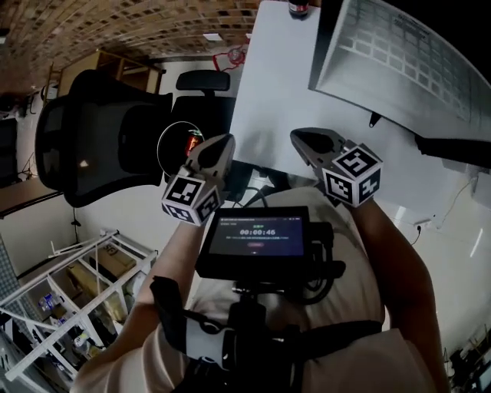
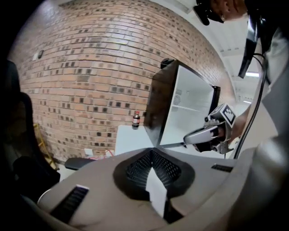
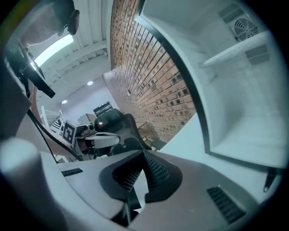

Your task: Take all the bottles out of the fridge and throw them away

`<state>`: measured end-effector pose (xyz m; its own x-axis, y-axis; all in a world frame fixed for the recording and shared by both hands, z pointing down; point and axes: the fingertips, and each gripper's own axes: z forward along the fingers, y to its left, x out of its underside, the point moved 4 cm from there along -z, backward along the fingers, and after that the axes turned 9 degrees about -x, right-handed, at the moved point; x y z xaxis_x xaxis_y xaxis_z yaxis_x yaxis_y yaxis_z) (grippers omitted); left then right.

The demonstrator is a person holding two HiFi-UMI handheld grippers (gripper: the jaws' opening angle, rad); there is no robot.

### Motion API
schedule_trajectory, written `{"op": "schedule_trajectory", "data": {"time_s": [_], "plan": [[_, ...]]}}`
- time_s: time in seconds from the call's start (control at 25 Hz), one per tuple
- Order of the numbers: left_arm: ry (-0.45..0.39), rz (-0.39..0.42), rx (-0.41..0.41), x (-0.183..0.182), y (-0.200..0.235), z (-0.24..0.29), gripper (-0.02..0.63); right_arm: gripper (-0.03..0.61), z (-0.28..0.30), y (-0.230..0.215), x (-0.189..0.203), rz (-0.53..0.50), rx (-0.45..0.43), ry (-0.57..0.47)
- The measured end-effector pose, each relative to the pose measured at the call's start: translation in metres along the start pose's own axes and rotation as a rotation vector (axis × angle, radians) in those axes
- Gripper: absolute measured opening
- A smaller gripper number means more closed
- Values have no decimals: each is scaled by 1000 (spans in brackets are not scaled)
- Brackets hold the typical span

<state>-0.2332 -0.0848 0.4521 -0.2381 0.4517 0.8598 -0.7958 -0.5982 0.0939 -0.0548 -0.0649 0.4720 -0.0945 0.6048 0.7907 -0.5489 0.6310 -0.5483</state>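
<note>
A small black fridge (image 1: 399,61) stands open on a white table (image 1: 268,100); the shelves that show in its white inside (image 3: 235,90) are bare. A dark bottle with a red label (image 2: 135,120) stands on the table beside the fridge, also visible as a bottle (image 1: 299,8) at the top of the head view. My left gripper (image 1: 222,146) and right gripper (image 1: 303,138) are held side by side near the person's chest, short of the table. In each gripper view the jaws meet with nothing between them: left gripper (image 2: 152,151), right gripper (image 3: 144,155).
A black office chair (image 1: 92,146) stands left of the table, before a brick wall (image 2: 81,67). A white metal shelving rack (image 1: 69,284) with small items is at lower left. A screen (image 1: 257,234) is mounted on the person's chest.
</note>
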Motion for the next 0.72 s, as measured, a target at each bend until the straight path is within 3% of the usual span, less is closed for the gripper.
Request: {"op": "schedule_trajectory", "data": {"time_s": [0.32,0.72], "plan": [[5,151,282,-34,-116,53,8,2,-91,-22,-4,22,163,-137],[-15,250,420,-67,-203,94,7,2,-197,-35,14,61,330,-277]]}}
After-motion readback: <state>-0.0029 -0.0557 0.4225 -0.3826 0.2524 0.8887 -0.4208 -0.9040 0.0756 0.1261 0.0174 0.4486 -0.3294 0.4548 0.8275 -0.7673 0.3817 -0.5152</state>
